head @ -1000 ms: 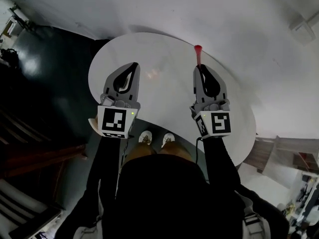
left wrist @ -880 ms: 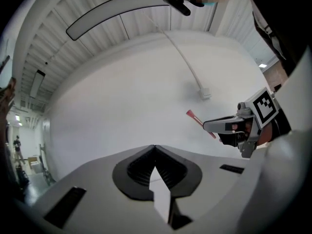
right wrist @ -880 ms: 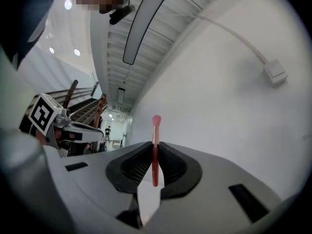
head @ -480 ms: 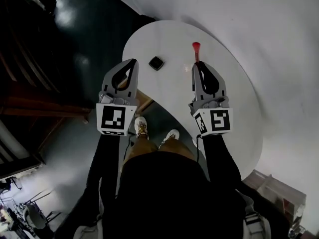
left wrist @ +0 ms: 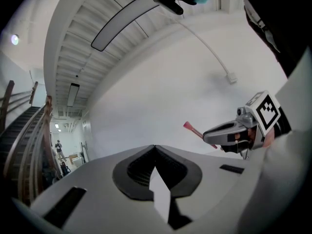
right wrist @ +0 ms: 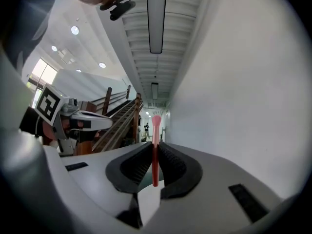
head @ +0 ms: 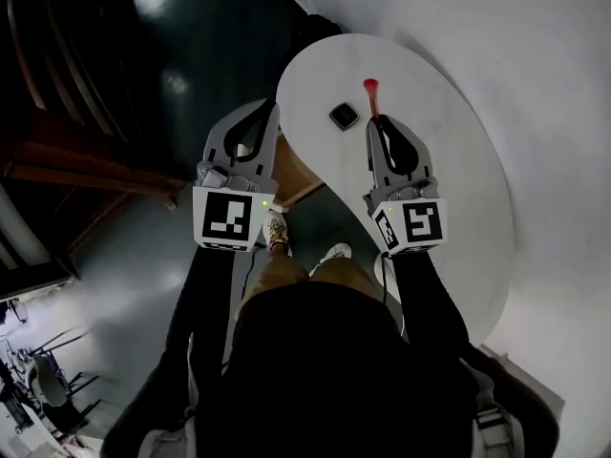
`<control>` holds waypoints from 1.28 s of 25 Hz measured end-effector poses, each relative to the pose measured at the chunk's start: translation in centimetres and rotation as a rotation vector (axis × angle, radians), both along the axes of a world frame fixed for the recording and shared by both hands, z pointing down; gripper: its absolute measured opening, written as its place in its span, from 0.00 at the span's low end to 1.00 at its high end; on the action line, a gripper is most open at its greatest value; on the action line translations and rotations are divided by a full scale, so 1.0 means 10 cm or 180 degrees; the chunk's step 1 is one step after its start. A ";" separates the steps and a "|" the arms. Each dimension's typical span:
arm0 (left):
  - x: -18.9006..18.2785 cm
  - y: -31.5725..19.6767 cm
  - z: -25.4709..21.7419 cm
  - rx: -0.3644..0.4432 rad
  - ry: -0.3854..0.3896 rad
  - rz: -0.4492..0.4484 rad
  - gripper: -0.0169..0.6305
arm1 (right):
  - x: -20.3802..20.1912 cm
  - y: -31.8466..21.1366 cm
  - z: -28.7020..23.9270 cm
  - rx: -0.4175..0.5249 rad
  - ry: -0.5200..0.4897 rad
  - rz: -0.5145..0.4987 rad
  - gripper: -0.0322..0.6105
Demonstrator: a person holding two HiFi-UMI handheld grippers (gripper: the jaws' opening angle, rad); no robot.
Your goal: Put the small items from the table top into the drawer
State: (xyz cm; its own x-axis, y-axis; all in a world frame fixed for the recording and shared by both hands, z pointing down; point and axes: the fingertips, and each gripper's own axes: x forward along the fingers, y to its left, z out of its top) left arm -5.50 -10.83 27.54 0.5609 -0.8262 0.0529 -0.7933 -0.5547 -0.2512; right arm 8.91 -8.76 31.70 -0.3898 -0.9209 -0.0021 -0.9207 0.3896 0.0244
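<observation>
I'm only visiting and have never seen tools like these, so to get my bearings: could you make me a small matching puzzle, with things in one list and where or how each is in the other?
Things:
1. left gripper
2. right gripper
3. red stick
4. black square item

Places or states:
A. lies flat on the white table
B. jaws together, nothing between them
C. pokes out ahead of the jaws that pinch it
D. clamped on something thin

Pairs: 1-B, 2-D, 3-C, 4-A
</observation>
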 end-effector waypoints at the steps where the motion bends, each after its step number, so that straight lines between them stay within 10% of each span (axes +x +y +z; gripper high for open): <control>1: -0.05 -0.02 0.02 -0.0005 -0.0002 -0.0006 0.05 | -0.12 -0.03 0.10 -0.0079 0.0009 -0.0055 0.15; 20: -0.92 -0.39 0.70 -0.0522 0.0188 -0.0037 0.05 | -1.75 0.00 2.88 -0.1958 0.0604 -0.0882 0.15; 32: -0.96 -0.68 0.94 -0.0664 0.0124 0.0240 0.05 | -1.73 0.07 3.89 -0.2761 0.0788 -0.0460 0.15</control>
